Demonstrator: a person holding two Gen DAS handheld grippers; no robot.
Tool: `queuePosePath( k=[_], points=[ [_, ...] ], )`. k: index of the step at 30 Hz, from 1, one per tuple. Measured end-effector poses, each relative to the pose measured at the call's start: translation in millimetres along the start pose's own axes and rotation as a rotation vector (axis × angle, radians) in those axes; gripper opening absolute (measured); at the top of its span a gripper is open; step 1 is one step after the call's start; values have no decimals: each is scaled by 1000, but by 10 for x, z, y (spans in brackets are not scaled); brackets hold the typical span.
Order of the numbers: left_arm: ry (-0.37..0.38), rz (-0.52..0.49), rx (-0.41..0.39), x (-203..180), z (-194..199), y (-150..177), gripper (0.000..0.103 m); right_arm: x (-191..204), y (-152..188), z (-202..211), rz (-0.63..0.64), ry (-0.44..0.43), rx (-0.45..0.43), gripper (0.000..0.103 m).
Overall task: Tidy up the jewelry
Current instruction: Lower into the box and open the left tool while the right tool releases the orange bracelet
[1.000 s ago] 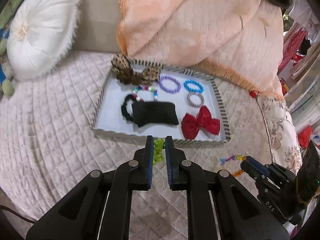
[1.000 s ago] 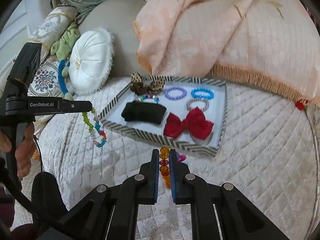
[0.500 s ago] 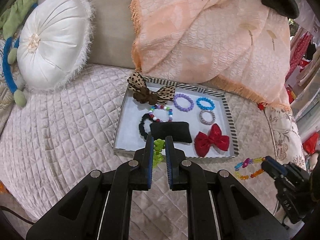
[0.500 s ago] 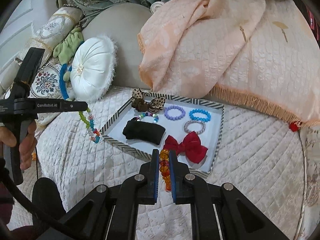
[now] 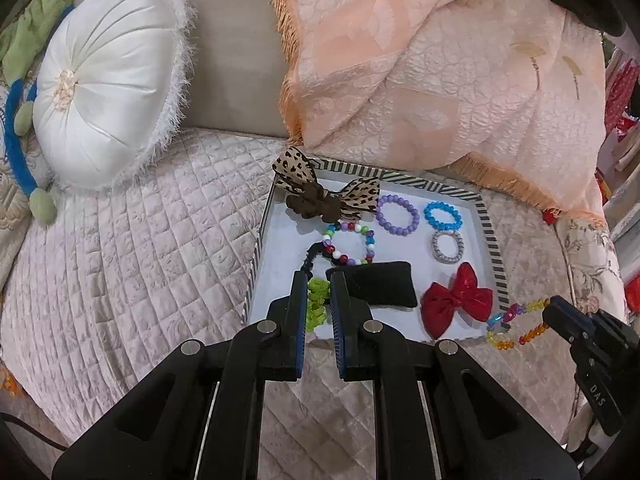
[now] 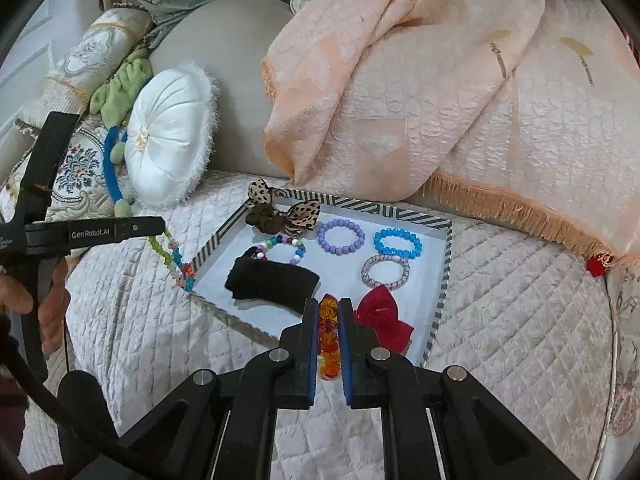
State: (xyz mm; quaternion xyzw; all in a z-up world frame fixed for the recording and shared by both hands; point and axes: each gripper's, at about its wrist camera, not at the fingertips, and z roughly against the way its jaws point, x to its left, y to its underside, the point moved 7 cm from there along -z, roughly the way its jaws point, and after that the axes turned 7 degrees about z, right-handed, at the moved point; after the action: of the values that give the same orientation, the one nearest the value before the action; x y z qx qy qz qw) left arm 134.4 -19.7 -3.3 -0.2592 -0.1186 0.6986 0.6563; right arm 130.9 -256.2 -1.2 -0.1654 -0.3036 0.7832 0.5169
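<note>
Tray point(image 5: 494, 236) on quilted bed point(image 5: 132, 240), peach blanket point(image 5: 440, 80) behind.

We see the left gripper point(image 5: 319, 296) held above the near edge of the striped tray point(image 5: 491, 236), jaws nearly closed, pinching green beads of a bracelet point(image 5: 318, 303) between the blue-lined fingers point(image 5: 299, 312). The right gripper point(image 6: 329, 320) sits over the tray's near right corner, jaws likewise drawn in on orange-red beads of a second bracelet point(image 6: 329, 338). From the right wrist view, the left gripper body comes in level from the tray's left side, with a bare hand point(image 6: 38, 308) wrapped on its handle; that grip is partly cut off, so finger placement is unclear.
</note>
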Motion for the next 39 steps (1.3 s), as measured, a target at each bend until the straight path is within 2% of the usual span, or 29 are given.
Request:
queuePosePath(
  k=[14,23,30,36,39],
  points=[
    [-14,28,55,130,-520,-27,10,-101,-298,-531,-25,4,35,9],
    [-37,73,127,378,-938,111,10,-45,-539,-1222,-93,-37,61,9],
    [-53,54,128,373,-1040,174,10,-306,-274,-1729,-190,-12,153,9],
    [-84,31,94,311,-1030,186,10,-344,-43,-1825,-215,-32,186,9],
    [-101,16,71,292,-975,192,11,-353,-14,-1793,-228,-44,173,12]
  ],
)
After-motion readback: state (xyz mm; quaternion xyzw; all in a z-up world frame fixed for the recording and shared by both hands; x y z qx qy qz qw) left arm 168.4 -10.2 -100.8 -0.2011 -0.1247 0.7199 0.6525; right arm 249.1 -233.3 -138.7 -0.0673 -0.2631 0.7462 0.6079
